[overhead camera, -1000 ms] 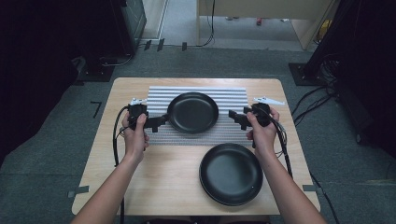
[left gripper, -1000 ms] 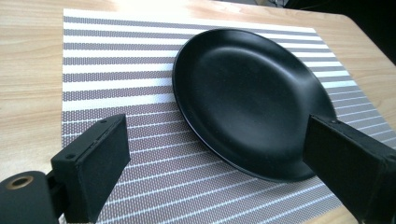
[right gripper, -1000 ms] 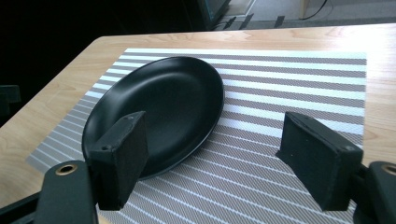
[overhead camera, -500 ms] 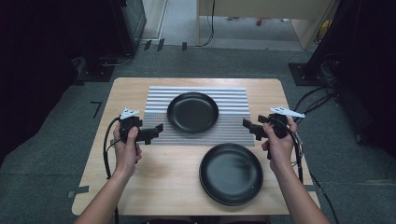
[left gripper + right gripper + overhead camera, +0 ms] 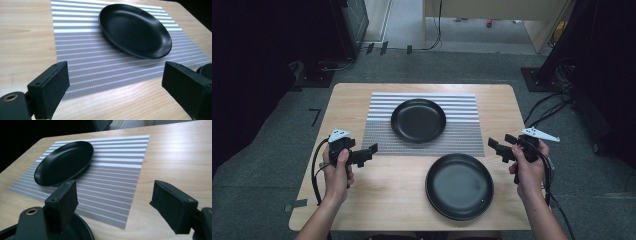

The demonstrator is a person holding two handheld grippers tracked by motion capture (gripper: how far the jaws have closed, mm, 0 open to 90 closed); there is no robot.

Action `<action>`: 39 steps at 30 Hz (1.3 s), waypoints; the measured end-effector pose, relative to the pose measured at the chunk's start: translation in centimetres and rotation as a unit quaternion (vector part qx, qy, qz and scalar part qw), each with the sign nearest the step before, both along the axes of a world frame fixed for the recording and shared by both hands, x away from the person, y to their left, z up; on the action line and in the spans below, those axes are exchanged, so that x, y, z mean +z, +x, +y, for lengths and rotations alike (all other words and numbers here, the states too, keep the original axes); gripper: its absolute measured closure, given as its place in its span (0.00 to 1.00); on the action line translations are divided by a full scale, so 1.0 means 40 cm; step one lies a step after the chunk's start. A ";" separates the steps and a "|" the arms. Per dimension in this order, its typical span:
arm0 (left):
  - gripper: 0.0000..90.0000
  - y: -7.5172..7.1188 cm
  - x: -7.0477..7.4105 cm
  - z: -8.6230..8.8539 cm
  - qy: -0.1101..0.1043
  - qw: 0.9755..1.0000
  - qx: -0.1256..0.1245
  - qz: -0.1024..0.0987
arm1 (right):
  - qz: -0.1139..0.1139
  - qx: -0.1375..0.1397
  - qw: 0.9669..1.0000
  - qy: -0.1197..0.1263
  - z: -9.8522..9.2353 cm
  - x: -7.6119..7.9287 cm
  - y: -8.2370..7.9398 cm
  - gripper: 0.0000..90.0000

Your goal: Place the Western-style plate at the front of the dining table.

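Two black plates sit on the worktop (image 5: 362,200), the nearer plate (image 5: 459,186) on bare wood, the farther plate (image 5: 418,120) on the one striped mat (image 5: 462,135), while the left gripper (image 5: 371,150) and right gripper (image 5: 493,145), jaws wide apart and empty, have drawn back outward from the farther plate.

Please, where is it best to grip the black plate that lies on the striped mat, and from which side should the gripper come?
Probably the thin raised rim of the plate on the mat, at its left or right edge, coming in low from the side. The plate lies flat and shallow, so only the rim offers an edge. The left gripper and right gripper are open.
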State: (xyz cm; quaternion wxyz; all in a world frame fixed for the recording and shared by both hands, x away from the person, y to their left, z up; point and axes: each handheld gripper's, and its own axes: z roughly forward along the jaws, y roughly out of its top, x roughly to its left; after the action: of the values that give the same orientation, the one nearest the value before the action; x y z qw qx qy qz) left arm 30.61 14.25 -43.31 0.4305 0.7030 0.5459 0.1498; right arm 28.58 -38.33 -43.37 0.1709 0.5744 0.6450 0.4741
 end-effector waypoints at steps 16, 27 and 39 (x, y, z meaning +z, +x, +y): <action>0.08 -0.088 -0.049 0.097 -0.002 0.999 0.039 0.001 | 0.005 -0.042 0.999 0.010 -0.116 -0.053 -0.121 0.23; 0.08 -0.136 -0.132 0.161 0.020 0.997 0.075 0.022 | 0.026 -0.063 0.998 0.002 -0.171 -0.114 -0.193 0.23; 0.08 -0.195 -0.197 0.213 0.075 0.991 0.102 0.036 | 0.057 -0.076 0.995 -0.021 -0.181 -0.185 -0.245 0.23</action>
State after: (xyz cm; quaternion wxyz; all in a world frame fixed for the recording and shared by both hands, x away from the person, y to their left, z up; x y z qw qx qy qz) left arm 22.81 22.78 -51.18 0.3389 0.6789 0.6170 0.2085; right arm 18.78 -45.56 -50.78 0.1816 0.6442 0.6179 0.4125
